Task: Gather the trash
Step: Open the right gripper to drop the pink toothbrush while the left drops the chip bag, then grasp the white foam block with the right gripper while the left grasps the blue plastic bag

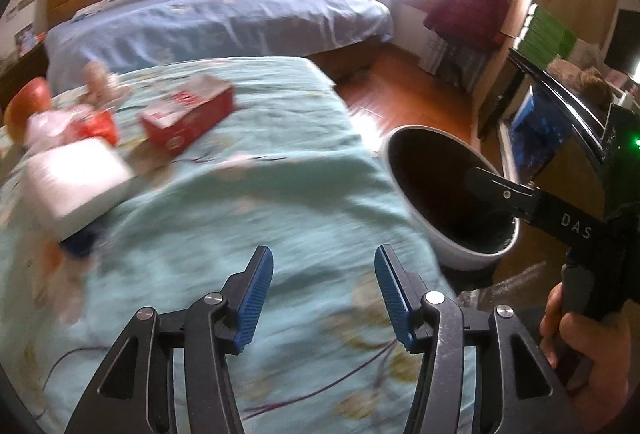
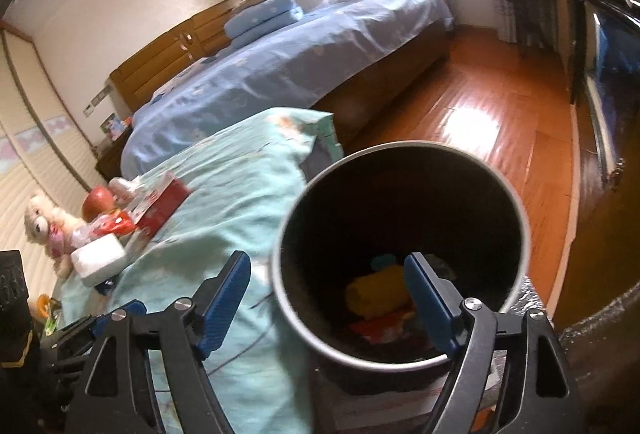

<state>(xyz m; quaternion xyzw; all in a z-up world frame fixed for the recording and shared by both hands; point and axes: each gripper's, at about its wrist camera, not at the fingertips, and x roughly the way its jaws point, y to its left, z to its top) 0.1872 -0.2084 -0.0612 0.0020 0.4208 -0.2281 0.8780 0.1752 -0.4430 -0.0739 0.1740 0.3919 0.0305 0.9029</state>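
Both the left claw [image 1: 324,298] and the right claw [image 2: 328,300] are spread and empty, the right above the bin [image 2: 400,234]; left of the bin, the red carton [image 1: 188,120] looks light and crushable, best pinched across its narrow sides.

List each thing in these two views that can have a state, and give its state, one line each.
left gripper: open, nothing between the jaws.
right gripper: open, above the bin, holding nothing.
trash bin: upright, lidless, some trash at the bottom.
red box: lying on the bed cover, uncollected.
white block: on the bed, uncollected.
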